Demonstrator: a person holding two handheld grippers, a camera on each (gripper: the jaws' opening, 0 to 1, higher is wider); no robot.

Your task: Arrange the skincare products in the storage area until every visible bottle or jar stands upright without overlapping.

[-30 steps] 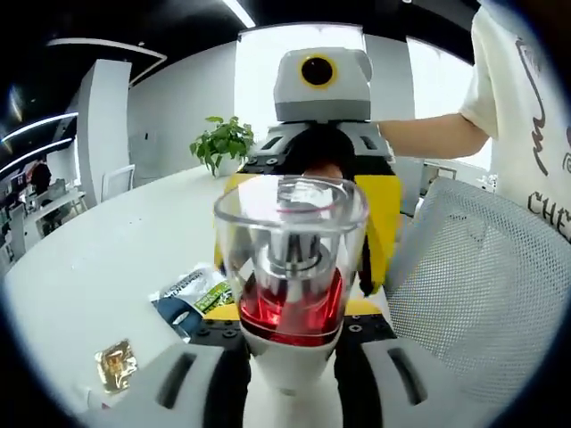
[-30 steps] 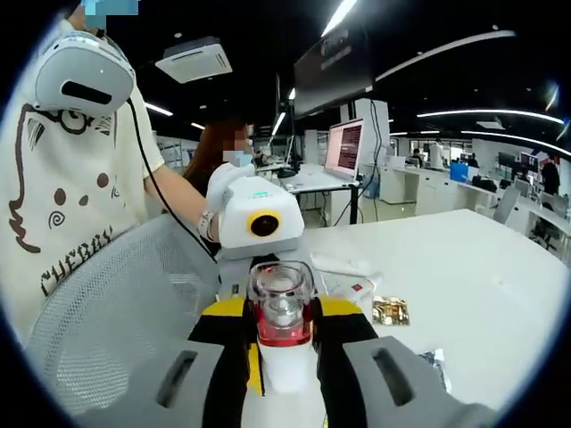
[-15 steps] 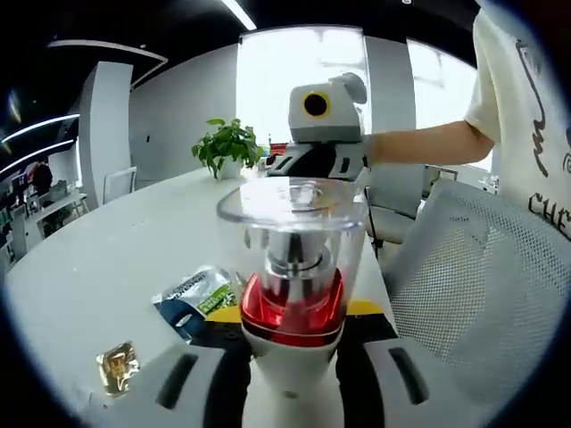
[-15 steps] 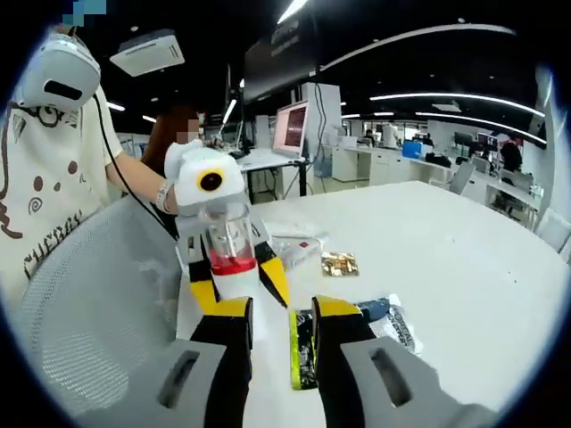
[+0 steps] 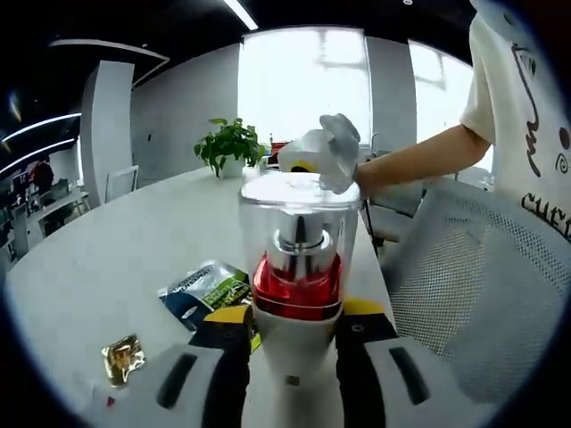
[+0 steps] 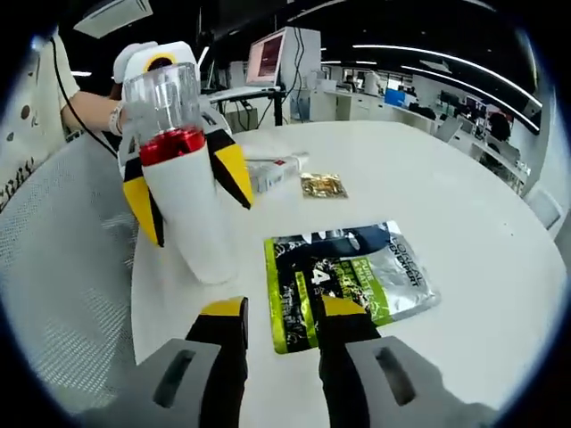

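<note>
We judge the white pump bottle (image 6: 183,192), pinched mid-body by our left gripper (image 6: 183,183) at frame upper left, rigid, slick and top-heavy, while our right gripper (image 6: 278,314) hangs spread and empty.

Non-task surroundings. A white tabletop (image 6: 464,205) is spanning the centre and right of the right gripper view. A green-and-silver foil sachet (image 6: 343,281) is lying flat on it at lower centre; a small gold packet (image 6: 323,185) and a flat white box (image 6: 272,169) are lying farther up, well apart from the sachet. A grey mesh chair back (image 6: 62,259) is standing at the left edge. A lit monitor (image 6: 269,57) is glowing at upper centre. In the left gripper view, a potted plant (image 5: 229,144) is sitting at upper left of centre, and a bright window (image 5: 303,85) is shining behind it.
</note>
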